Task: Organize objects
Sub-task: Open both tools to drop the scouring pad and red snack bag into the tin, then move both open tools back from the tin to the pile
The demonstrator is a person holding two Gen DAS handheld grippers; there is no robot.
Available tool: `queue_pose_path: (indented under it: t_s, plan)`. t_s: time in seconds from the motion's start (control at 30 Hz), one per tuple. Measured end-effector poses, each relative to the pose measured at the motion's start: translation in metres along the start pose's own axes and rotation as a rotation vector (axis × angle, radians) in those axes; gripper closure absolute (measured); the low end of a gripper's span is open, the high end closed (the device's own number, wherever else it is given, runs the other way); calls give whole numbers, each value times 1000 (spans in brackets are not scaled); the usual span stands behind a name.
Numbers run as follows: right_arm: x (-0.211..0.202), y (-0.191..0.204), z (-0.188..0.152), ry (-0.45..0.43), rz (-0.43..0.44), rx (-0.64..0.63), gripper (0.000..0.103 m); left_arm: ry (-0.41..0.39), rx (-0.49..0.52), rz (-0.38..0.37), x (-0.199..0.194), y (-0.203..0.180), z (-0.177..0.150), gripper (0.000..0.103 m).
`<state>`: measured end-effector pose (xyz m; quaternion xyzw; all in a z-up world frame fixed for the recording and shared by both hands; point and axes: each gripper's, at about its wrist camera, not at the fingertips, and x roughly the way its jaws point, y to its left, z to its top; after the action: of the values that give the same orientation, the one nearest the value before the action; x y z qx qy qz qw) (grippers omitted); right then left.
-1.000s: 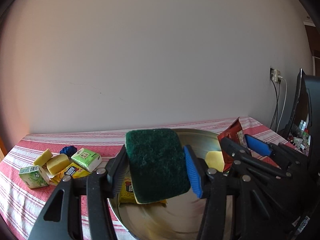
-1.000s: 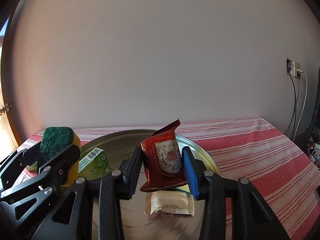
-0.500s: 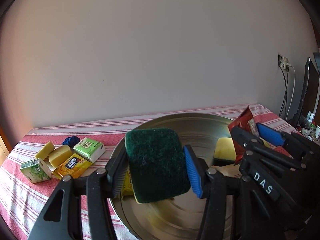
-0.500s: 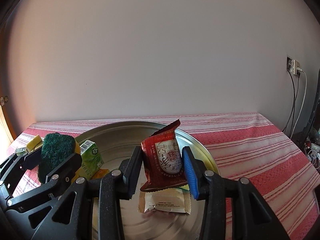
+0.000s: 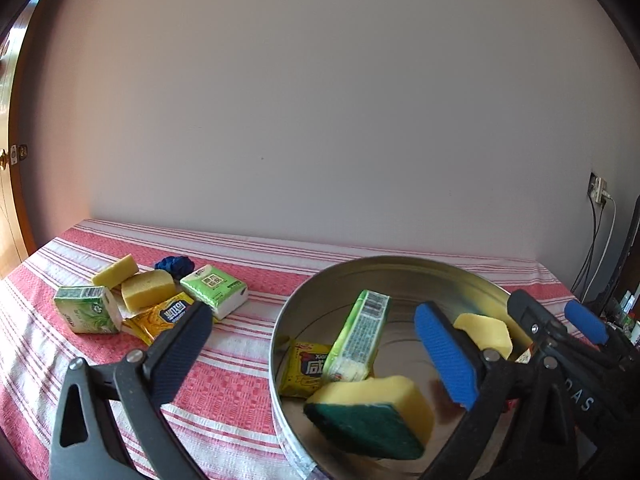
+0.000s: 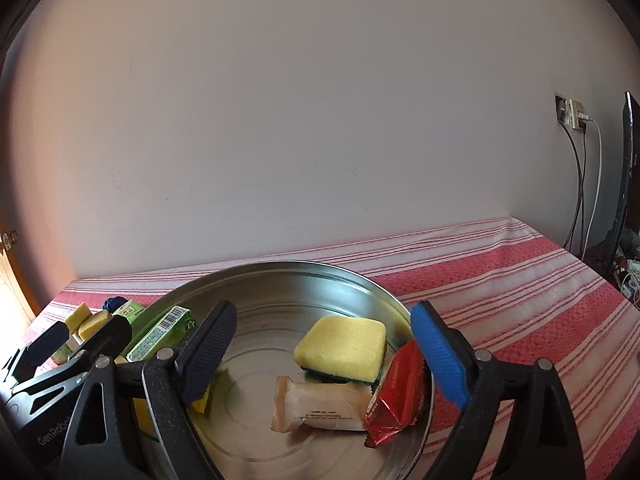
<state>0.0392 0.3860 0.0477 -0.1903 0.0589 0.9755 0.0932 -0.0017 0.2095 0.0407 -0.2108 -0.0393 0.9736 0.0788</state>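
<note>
Left claw [image 5: 316, 348]: jaws just sprung wide, nothing between them; tilted gently downward over the near-left rim of the pan
Right claw [image 6: 324, 348]: jaws likewise just opened wide, empty; also angled slightly down, over the pan's near side, close beside the left one

Round metal pan [image 5: 404, 268]: stands on the desk as the collecting place, which explains why both claws hang above it

Inside the pan, nearest first:
- Green-backed yellow sponge [image 5: 372, 416], tipped on its side near the front wall, apparently the item let go by the left claw
- Red snack packet [image 6: 396, 392], leaning on the right wall under the right claw's blue pad, seemingly the right claw's drop
- Pale wrapped biscuit [image 6: 320, 404], flat on the floor, touching the red packet
- Yellow sachet [image 5: 304, 368], flat, with a green carton [image 5: 360, 336] propped across it
- Second sponge [image 6: 342, 346], yellow face up, toward the back

Striped red cloth on the desk [image 5: 224, 392]

Still outside, well left of the pan, a loose cluster: green carton [image 5: 86, 314], yellow sachet [image 5: 160, 316], two yellow sponge pieces [image 5: 148, 290], tissue pack [image 5: 214, 290], dark blue ball [image 5: 175, 264] farthest back

Judgement: sorting part done; the cluster remains to be fetched
</note>
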Motion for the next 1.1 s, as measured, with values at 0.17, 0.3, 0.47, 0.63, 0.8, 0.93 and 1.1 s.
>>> queue_pose_path:
  t_s: [0.17, 0.3, 0.47, 0.63, 0.8, 0.93, 1.1]
  plan:
    - [-5, 2, -2, -42, -4, -11, 12, -15, 18, 10, -3, 0, -1, 1]
    - [-4, 1, -2, -59, -6, -5, 12, -22, 10, 18, -6, 3, -2, 1]
    - [-4, -3, -3, -76, -9, 11, 12, -28, 5, 38, -11, 13, -1, 1]
    - [-10, 2, -6, -107, 0, 10, 12, -29, 23, 64, -8, 22, -2, 1]
    - [-14, 18, -11, -133, -7, -38, 12, -29, 32, 88, -10, 35, -2, 1]
    - [-16, 30, -14, -141, -5, -72, 12, -25, 28, 105, -12, 50, -3, 1]
    - [-23, 43, -16, -152, 25, -62, 12, -13, 23, 133, -9, 69, -4, 1]
